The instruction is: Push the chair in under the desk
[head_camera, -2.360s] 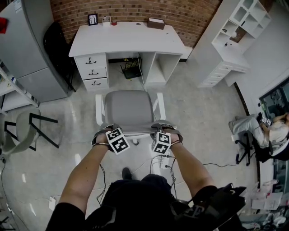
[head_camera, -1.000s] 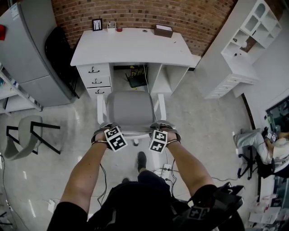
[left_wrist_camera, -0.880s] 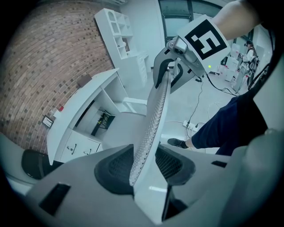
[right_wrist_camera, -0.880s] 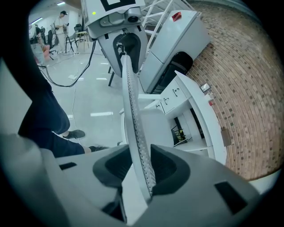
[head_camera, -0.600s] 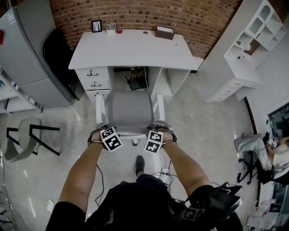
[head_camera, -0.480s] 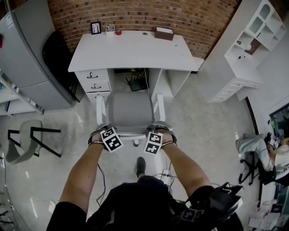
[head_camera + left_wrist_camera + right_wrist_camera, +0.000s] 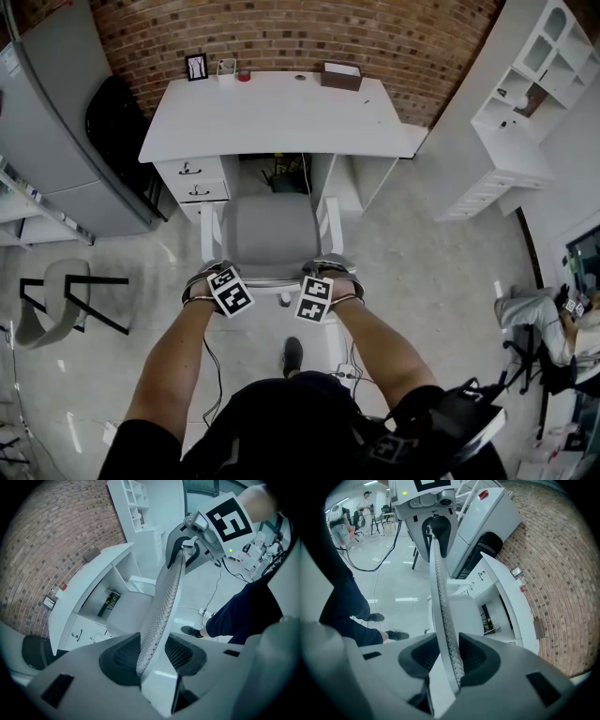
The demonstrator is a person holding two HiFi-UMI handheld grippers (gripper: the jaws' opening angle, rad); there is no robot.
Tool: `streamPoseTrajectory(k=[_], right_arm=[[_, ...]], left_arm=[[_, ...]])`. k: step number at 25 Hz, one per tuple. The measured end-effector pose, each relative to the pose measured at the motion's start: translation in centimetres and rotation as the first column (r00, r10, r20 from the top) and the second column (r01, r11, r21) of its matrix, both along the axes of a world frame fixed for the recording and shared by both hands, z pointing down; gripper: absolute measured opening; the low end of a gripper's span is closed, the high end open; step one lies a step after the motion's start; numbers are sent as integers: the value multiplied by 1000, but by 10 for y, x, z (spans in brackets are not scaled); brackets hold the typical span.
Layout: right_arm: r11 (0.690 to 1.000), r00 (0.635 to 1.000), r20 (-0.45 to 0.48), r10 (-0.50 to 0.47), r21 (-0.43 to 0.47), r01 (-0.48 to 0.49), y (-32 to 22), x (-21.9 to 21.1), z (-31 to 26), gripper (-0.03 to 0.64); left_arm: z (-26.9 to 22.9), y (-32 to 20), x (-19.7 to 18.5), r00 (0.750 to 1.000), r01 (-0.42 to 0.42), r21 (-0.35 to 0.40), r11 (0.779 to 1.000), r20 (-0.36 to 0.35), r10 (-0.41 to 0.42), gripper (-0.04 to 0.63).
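A chair with a grey seat (image 7: 270,225) and white armrests stands facing the white desk (image 7: 272,112), its seat front close to the desk's kneehole. My left gripper (image 7: 217,270) and right gripper (image 7: 328,266) hold the two ends of the backrest's top edge. In the left gripper view the mesh backrest (image 7: 165,592) runs between the dark pads of the left gripper (image 7: 152,660), which is shut on it. In the right gripper view the right gripper (image 7: 449,660) grips the backrest (image 7: 440,597) the same way.
The desk backs onto a brick wall, with drawers (image 7: 199,184) left of the kneehole and a box (image 7: 340,75) and picture frame (image 7: 197,66) on top. A grey cabinet (image 7: 56,141) and folding chair (image 7: 47,300) stand left, white shelves (image 7: 525,94) right. Cables (image 7: 342,352) lie on the floor behind the chair.
The chair has rolled forward toward the desk with both grippers still on its backrest. The person has stepped forward behind it.
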State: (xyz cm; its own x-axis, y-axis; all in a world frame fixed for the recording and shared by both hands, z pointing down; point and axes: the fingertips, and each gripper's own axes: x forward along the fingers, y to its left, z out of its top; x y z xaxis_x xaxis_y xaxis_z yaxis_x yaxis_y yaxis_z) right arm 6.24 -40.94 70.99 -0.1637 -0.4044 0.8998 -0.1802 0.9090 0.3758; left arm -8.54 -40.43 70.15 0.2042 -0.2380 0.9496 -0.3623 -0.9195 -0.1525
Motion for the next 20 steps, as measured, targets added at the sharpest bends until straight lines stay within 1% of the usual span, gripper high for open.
streamPoseTrajectory(k=[8, 14, 18, 20], right_arm=[[1000, 1000, -3, -8, 17, 8, -30, 7, 0, 126], [1000, 1000, 2, -15, 19, 15, -49, 15, 1, 126], [999, 1000, 5, -18, 28, 18, -59, 19, 1, 127], [999, 1000, 6, -20, 33, 20, -65, 21, 1, 127]], left_arm=[[1, -28, 6, 999, 23, -16, 1000, 27, -23, 167], [2, -48, 14, 999, 32, 20, 999, 32, -32, 170], [5, -57, 17, 998, 40, 3, 999, 47, -40, 169], [4, -63, 19, 998, 41, 9, 999, 48, -41, 169]])
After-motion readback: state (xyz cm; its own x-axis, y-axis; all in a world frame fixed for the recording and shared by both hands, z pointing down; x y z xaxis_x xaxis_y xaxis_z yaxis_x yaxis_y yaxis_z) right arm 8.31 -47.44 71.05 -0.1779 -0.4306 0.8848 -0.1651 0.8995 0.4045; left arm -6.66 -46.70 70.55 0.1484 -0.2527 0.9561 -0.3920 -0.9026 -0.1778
